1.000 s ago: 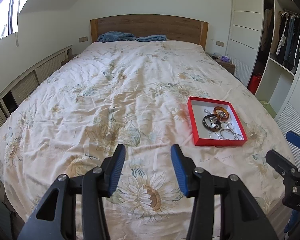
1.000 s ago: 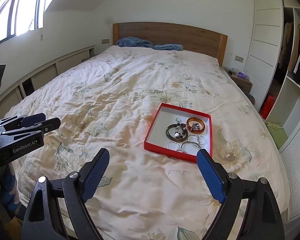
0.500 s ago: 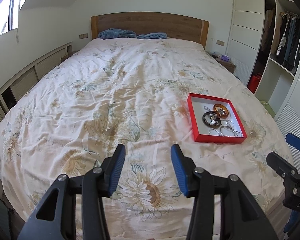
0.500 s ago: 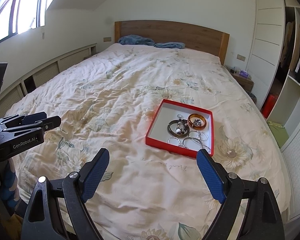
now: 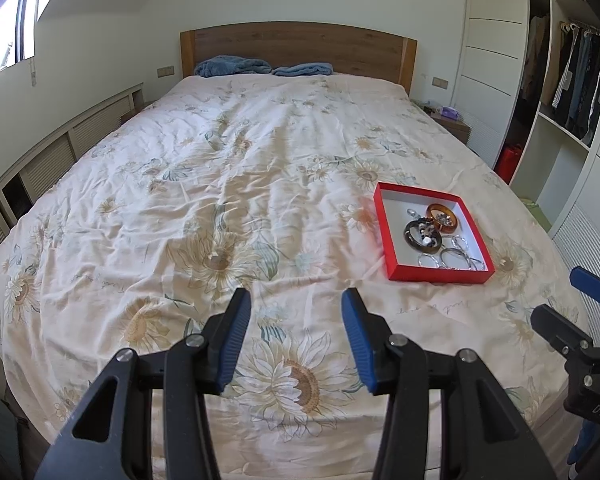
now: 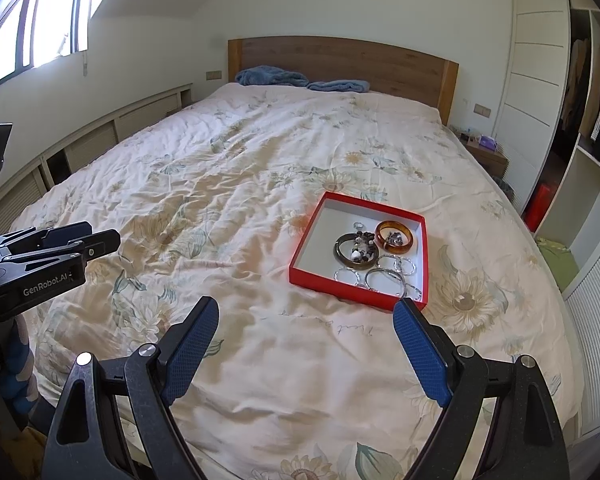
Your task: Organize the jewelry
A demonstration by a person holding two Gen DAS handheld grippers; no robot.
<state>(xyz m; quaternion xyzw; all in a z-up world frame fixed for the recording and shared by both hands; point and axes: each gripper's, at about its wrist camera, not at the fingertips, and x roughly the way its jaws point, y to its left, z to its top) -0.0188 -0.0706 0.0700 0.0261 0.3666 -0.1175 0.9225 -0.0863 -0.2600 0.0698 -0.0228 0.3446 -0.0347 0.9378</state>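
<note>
The right hand-held gripper [image 6: 305,334] hangs over the near edge of the bed [image 6: 260,168], its blue pads spread wide with nothing between them. The left hand-held gripper [image 5: 296,330] is also empty, its pads parted less widely, and points at the quilt well left of the box [image 5: 388,240].

That red box sits on the quilt just ahead of the right pads. All the jewelry that shows lies inside it, crowded toward the near right corner: a dark bangle [image 6: 350,251] with beads [image 6: 360,246] across it, an amber bangle [image 6: 395,237] touching it, and silver rings [image 6: 384,274] overlapping in front. No piece shows on the quilt.

This would fit two stages — pieces gathered in a heap and yet to be sorted, or the gathering done and the grippers backed off. The pictures do not settle which.

If sorting is wanted, any grasp would call for narrow pads and a steep approach — the rings lie flat, thin and tangled.
</note>
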